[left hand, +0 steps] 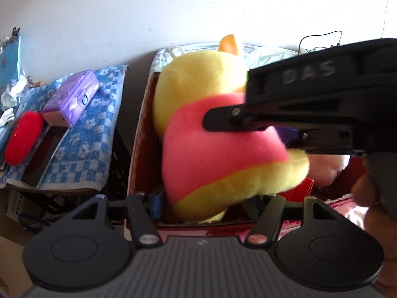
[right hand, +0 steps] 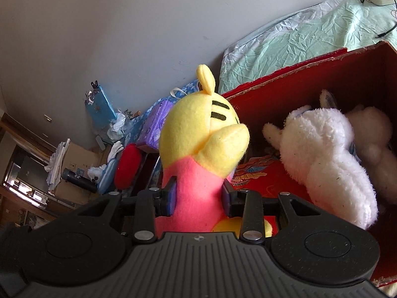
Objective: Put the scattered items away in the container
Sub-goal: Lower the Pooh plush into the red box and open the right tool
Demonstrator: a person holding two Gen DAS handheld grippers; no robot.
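Clenched on the plush (right hand: 198,149), my right claw (right hand: 198,200) pinches its pink middle, held above the box (right hand: 310,79) edge. Right of it, two white toys (right hand: 330,159) already lie inside. My left claw (left hand: 211,206) looks released, just below the plush. Beyond, left, a red pouch (left hand: 22,141) and purple pack (left hand: 72,96) wait on the worktop (left hand: 99,129); I judge the task partly done.

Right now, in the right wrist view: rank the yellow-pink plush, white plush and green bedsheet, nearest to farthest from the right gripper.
1. Yellow-pink plush: clamped in the right gripper, dead centre.
2. White plush: to the right, inside the red box.
3. Green bedsheet: upper right, behind the box's far wall.
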